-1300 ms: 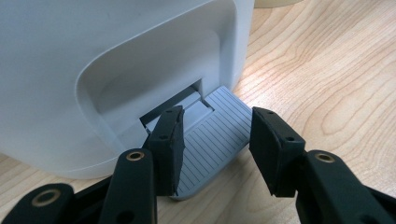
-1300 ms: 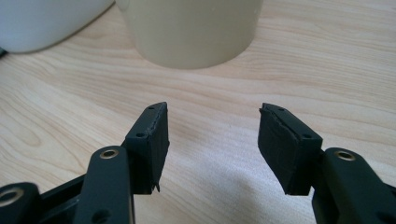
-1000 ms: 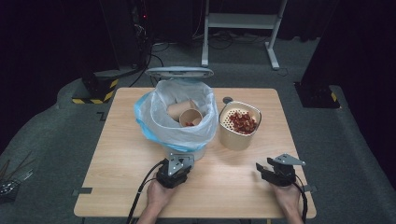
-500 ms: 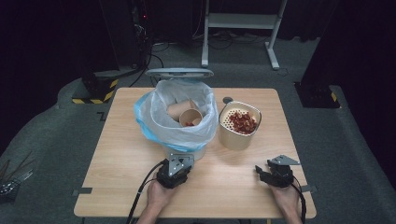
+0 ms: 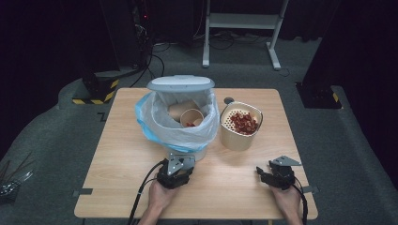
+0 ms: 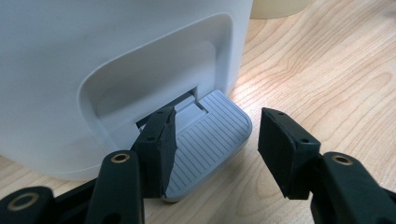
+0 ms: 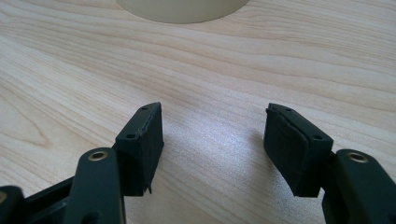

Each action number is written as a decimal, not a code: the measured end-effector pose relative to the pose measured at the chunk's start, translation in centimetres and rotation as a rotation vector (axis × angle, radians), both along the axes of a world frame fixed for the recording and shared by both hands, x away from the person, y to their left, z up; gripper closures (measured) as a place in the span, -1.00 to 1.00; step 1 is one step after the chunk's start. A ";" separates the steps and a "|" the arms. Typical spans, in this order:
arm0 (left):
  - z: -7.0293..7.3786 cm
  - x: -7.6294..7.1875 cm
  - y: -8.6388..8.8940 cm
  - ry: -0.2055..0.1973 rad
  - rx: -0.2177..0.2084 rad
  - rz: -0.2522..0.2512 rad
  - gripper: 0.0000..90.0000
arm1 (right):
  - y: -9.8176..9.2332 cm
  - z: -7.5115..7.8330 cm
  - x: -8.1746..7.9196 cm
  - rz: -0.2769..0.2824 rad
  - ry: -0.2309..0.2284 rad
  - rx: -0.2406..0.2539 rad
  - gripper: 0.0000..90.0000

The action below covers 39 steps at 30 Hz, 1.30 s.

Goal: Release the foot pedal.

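A white pedal bin [image 5: 180, 117] stands mid-table with its lid [image 5: 180, 83] up, lined with a bluish plastic bag that holds paper cups [image 5: 191, 117]. My left gripper [image 5: 178, 168] sits at the bin's foot. In the left gripper view its jaws [image 6: 219, 126] have just been opening and stand open over the grey ribbed pedal [image 6: 201, 154], with one pad resting on the pedal's top. My right gripper [image 5: 268, 174] lies at the front right. Its jaws [image 7: 214, 126] have also just been opening and stand open over bare wood with nothing between them.
A beige container [image 5: 240, 125] with a perforated insert and red pieces stands right of the bin; its base [image 7: 182, 9] is just ahead of the right gripper. The wooden table [image 5: 117, 178] has free room at the front left. A white stand [image 5: 239, 28] stands on the floor beyond.
Both hands stay in place and the bin lid stays up. The right gripper's jaws look slightly wider apart than before.
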State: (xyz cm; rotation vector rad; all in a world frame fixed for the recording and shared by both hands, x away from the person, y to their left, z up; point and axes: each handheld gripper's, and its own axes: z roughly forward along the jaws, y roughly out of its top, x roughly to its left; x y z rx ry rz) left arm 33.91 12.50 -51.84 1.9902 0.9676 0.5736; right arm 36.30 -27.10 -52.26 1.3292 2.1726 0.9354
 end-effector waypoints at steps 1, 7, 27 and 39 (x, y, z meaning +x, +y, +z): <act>0.1 0.0 0.1 0.007 -0.018 0.002 0.03 | 0.0 0.0 0.0 0.000 0.000 0.000 -0.16; 0.7 0.0 0.2 0.004 -0.020 0.006 -0.01 | 0.0 0.0 0.0 -0.002 -0.001 0.000 -0.17; 1.7 -1.0 4.0 0.038 -0.078 0.079 -0.09 | 0.0 0.0 0.0 -0.001 0.000 0.000 -0.18; 1.1 -1.4 6.0 0.062 -0.099 0.147 -0.13 | 0.0 0.0 0.0 0.000 0.000 -0.001 -0.19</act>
